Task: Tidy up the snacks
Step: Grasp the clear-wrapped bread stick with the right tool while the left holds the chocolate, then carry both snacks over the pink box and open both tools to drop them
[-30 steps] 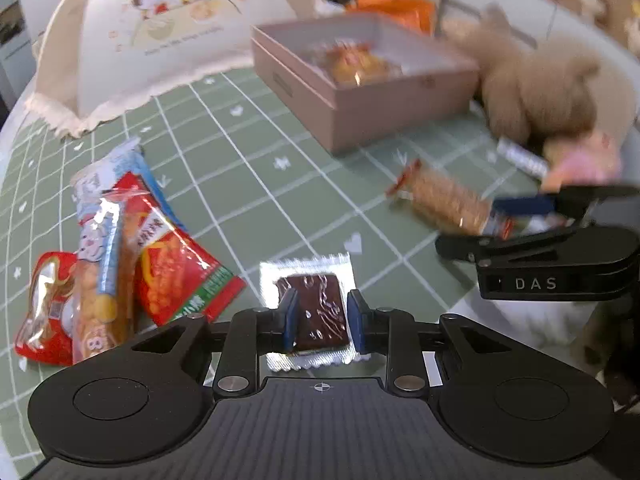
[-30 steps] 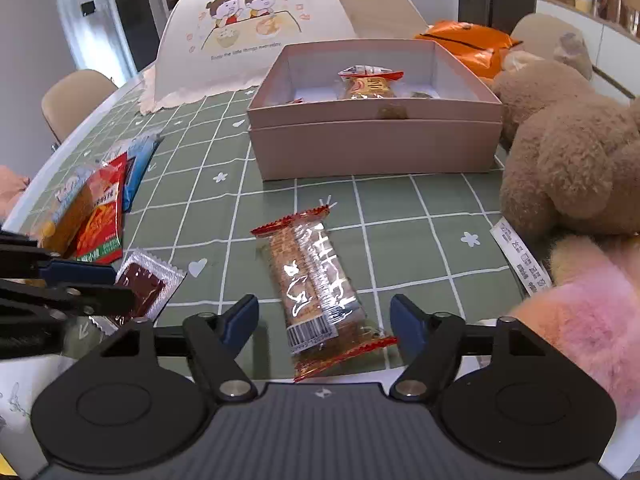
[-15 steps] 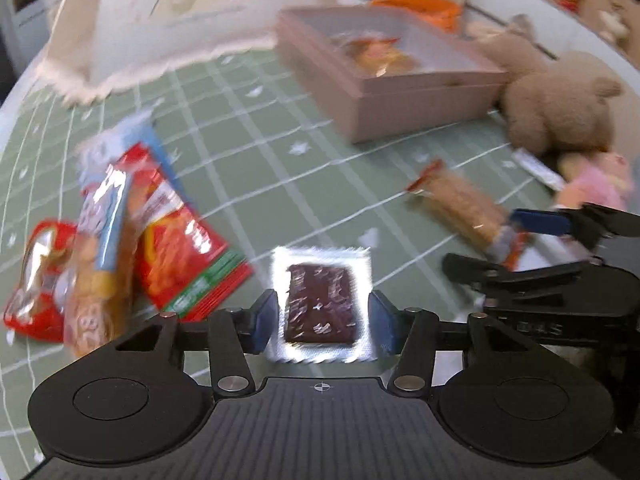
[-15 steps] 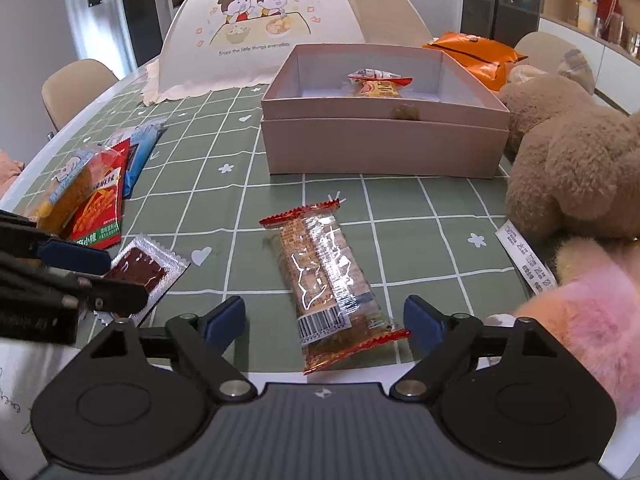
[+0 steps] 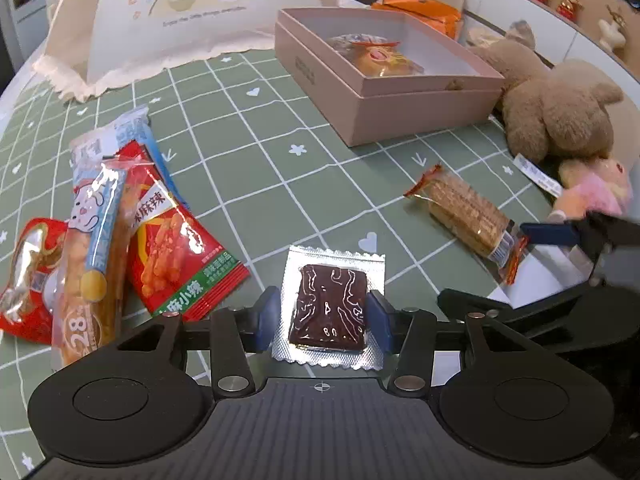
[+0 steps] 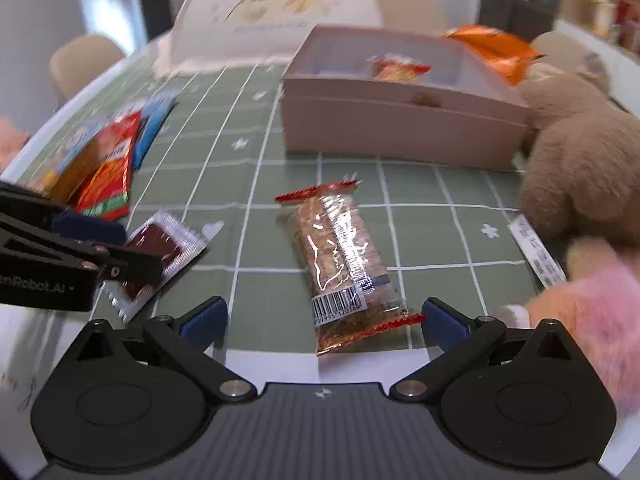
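on tablecloth (image 5: 280, 168), packet (image 5: 328, 308) between left gripper (image 5: 324, 320)

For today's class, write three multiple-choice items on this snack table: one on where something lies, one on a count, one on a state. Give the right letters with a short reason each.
1. Where does the dark brown snack in the silver wrapper lie?
A. In the pink box
B. On the green checked cloth, between the fingers of the left hand-held gripper
C. On top of the brown plush toy

2. How many snacks show inside the pink box?
A. One
B. Three
C. None

3. How does the biscuit pack sit with the right hand-held gripper?
A. Clamped and lifted
B. Flat on the cloth between wide-apart fingers
C. Standing on end

Key: 1 B, the silver wrapper rests on the cloth with a blue pad on either side, near or at its edges. 2 A, only one orange-red packet lies in the box. 3 B, its jaws are opening and neither pad touches the pack.
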The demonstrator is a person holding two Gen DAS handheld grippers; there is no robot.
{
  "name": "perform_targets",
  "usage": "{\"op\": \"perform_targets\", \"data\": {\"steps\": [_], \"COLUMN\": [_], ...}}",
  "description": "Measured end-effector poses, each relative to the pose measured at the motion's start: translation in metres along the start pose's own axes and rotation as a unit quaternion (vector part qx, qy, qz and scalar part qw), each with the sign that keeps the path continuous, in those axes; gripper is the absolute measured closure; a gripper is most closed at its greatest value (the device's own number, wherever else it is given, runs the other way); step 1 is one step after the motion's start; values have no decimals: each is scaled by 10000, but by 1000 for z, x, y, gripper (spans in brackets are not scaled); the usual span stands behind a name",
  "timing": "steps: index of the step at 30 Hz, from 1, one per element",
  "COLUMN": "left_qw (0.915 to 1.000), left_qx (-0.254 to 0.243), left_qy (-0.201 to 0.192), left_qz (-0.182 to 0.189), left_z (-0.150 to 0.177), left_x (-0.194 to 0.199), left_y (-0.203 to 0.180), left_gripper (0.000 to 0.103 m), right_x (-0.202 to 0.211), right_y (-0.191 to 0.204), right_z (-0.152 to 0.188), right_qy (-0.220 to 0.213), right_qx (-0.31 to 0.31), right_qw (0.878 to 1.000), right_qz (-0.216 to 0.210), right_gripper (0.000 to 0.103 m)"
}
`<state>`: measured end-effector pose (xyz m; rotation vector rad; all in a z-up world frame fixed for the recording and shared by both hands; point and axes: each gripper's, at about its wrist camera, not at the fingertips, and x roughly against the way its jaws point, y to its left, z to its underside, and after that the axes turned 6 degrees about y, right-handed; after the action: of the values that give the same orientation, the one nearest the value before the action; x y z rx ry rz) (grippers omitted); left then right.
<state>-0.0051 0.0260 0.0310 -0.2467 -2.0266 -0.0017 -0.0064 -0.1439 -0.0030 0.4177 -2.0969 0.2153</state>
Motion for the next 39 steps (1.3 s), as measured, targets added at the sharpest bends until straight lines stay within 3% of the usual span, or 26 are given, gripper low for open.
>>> {"op": "perform_targets", "data": {"steps": [1,2,7,9,11,14,16,22,29,36,39], "left_qw": [10000,9999,9982,9980,9981,9985,9989,9996,9994,9996,9982], "left_qx": [-50,-85,-492,-553,-545,-501,-445,-294,-288,-238,-89], "left_qy": [-1,-2,-62,-121,-115,-108,-94,-31,141,-144,-560], "left_qz": [-30,-61,-337,-284,-273,-197,-130,17,-85,-37,188], "left_z": [0,1,5,8,7,7,7,2,-5,3,-3], "left_x": [0,0,-2,0,0,1,1,0,-3,0,25], "left_y": [-1,-3,-14,-16,-16,-14,-12,-7,-12,-11,-10], "left_gripper": [50,50,50,60,60,60,60,59,59,60,61], "right_x": [1,4,9,4,-4,-15,-14,6,24,44,69], "right_y": [-2,-5,-14,-13,-11,-9,-6,-8,-18,-33,-43], "right_z": [-5,-9,-32,-39,-43,-45,-46,-43,-36,-32,-37], "right_qy": [102,82,-187,-201,-105,48,-5,-115,-156,-244,-446], "right_qx": [69,59,96,175,219,204,325,439,321,120,125], "right_qw": [9999,9999,9998,9996,9997,9996,9994,9987,9992,9996,9989], "right_qz": [-79,-114,3,27,-49,-185,-139,-225,-164,-77,17], "right_gripper": [13,16,18,20,26,41,63,65,65,65,65]}}
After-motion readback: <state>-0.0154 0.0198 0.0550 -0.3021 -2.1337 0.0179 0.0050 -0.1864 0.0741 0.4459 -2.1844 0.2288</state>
